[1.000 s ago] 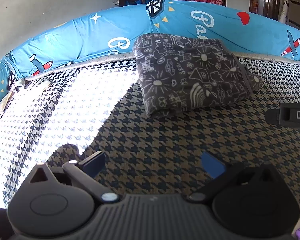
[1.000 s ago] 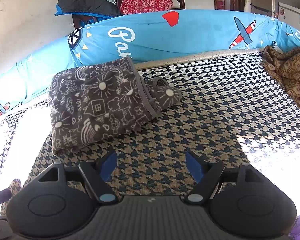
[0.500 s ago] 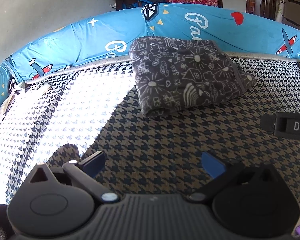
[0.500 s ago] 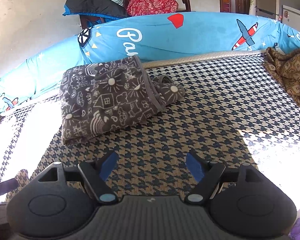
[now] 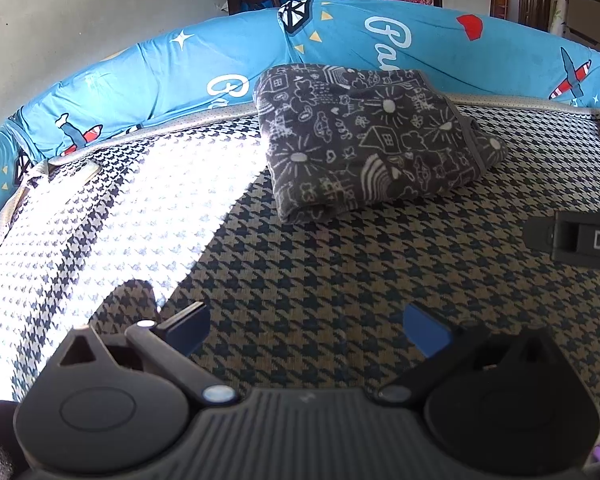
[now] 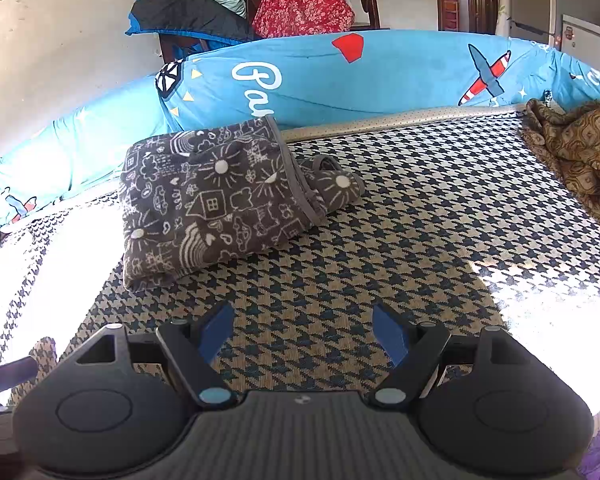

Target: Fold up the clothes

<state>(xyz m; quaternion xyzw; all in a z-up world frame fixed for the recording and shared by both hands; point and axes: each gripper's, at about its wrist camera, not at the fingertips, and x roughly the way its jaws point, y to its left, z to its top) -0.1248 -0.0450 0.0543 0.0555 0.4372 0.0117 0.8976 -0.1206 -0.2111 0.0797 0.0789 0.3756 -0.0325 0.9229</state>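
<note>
We've backed both grippers, left [image 5: 306,330] & right [image 6: 303,334], off the folded doodle-print blanket [image 6: 216,196]; jaws apart, empty; brown garment [image 6: 580,156] likely next.

Left tongs [image 5: 306,330], right tongs [image 6: 304,334]: black ribbed bodies, round side discs, blue finger pads, silver pivot screws.

Soft, fuzzy grey cloth [image 5: 374,140] lies on coarse woven houndstooth mat [image 5: 340,264].

The left gripper [image 5: 306,326] and the right gripper [image 6: 304,328] both hover level, jaws spread wide and holding nothing.
</note>
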